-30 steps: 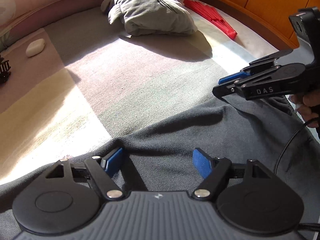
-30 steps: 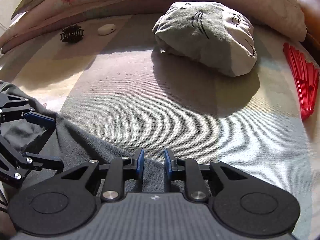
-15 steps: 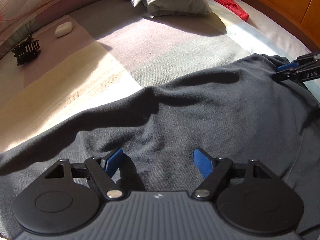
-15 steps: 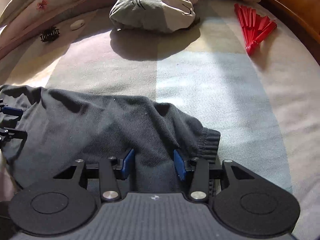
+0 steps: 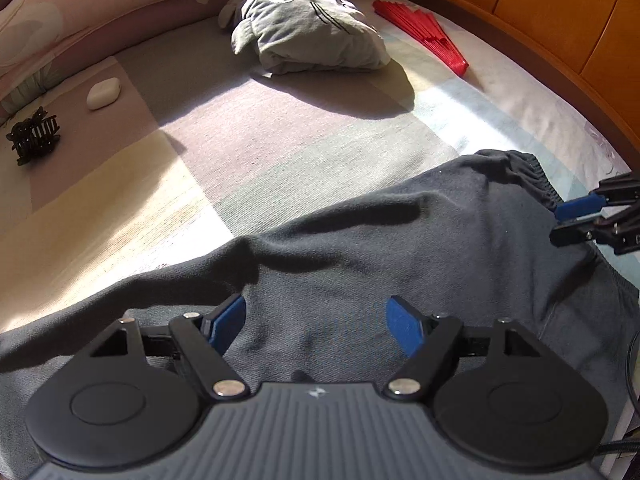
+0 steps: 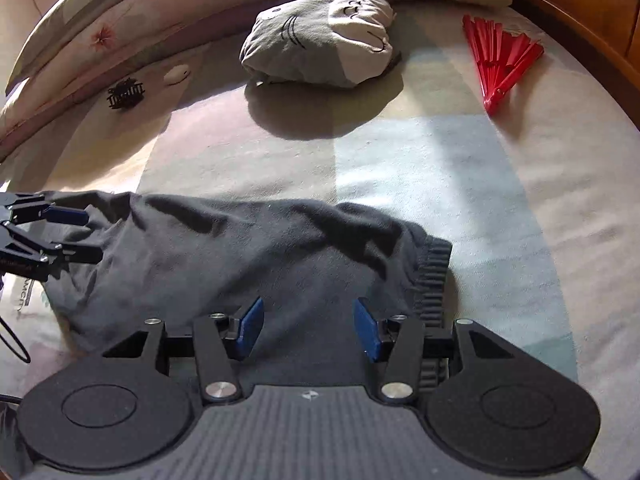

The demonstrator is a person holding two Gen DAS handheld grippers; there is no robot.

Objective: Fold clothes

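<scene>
A bed covered in a pastel patchwork sheet (image 6: 400, 168) of pink, cream, grey and pale blue panels fills both wrist views, lit by hard sunlight. At far left, a black hair claw clip (image 5: 34, 140) lies just beside a small white case (image 5: 103, 93), both near a long floral bolster pillow (image 6: 160, 12) along the head of the bed. Toward the middle, a grey cartoon-faced cushion (image 5: 308, 32) casts a dark shadow on the sheet. To its right rests a red folding fan (image 6: 500, 60), partly spread, near the orange wooden bed frame (image 5: 560, 20) that curves round the right side.

In the foreground, a dark grey garment (image 6: 248, 248) lies rumpled across the sheet, its ribbed cuff (image 6: 432, 280) at the right end. The left gripper (image 5: 316, 322) sits over the garment with its blue pads spread wide and nothing between them. The right gripper (image 6: 306, 326) is likewise parted over the cloth near the cuff, gripping nothing.
</scene>
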